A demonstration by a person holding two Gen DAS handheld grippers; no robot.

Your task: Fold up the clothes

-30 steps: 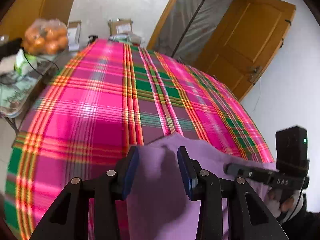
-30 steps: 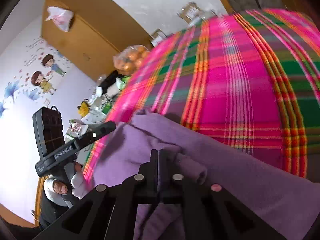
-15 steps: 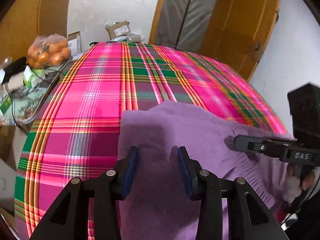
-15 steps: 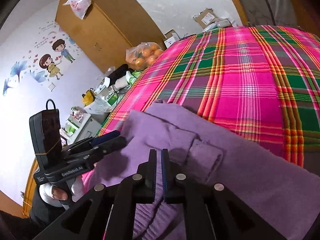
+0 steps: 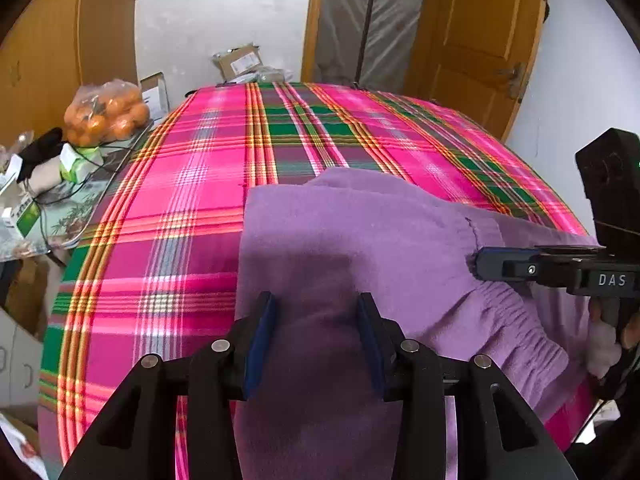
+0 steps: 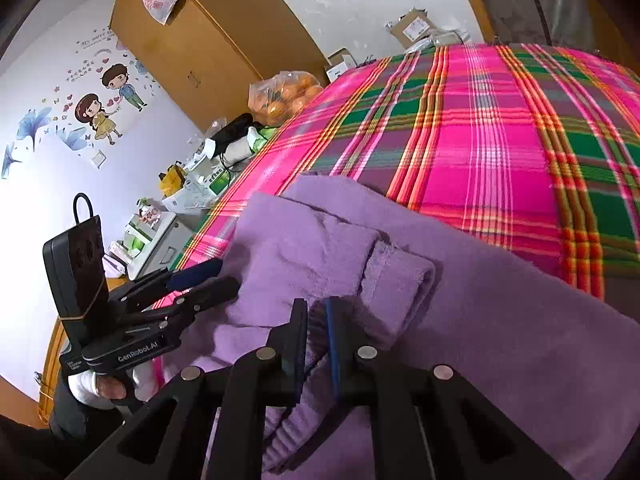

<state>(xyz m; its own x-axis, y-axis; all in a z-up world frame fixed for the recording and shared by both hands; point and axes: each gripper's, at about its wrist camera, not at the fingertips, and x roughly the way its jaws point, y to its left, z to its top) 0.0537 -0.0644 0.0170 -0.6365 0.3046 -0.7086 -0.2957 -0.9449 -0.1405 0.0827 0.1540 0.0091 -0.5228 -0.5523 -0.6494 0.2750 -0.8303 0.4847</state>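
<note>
A purple knit garment (image 5: 360, 240) lies folded on the pink plaid bedcover (image 5: 180, 184), its ribbed hem (image 5: 516, 320) toward the right. My left gripper (image 5: 316, 304) hovers open just over its near part, and no fabric is pinched between the blue pads. The same left gripper (image 6: 220, 276) shows at the garment's left edge in the right wrist view. My right gripper (image 6: 316, 308) is at the ribbed hem (image 6: 288, 436). Its jaws are opening, and a little fabric shows in the narrow gap without being pressed. The right gripper (image 5: 480, 268) also reaches in from the right, over a cuff (image 6: 400, 276).
A bag of oranges (image 5: 106, 114) and a cluttered side table (image 5: 36, 200) stand left of the bed. Cardboard boxes (image 5: 236, 60) sit beyond the far edge, before a wooden door (image 5: 480, 40). A wardrobe (image 6: 208, 48) lines the wall. A hand (image 6: 100, 388) holds the left gripper.
The garment now lies flatter and farther out ahead of the left gripper, which drew back. The right gripper's jaws, shut on the fabric before, have parted.
</note>
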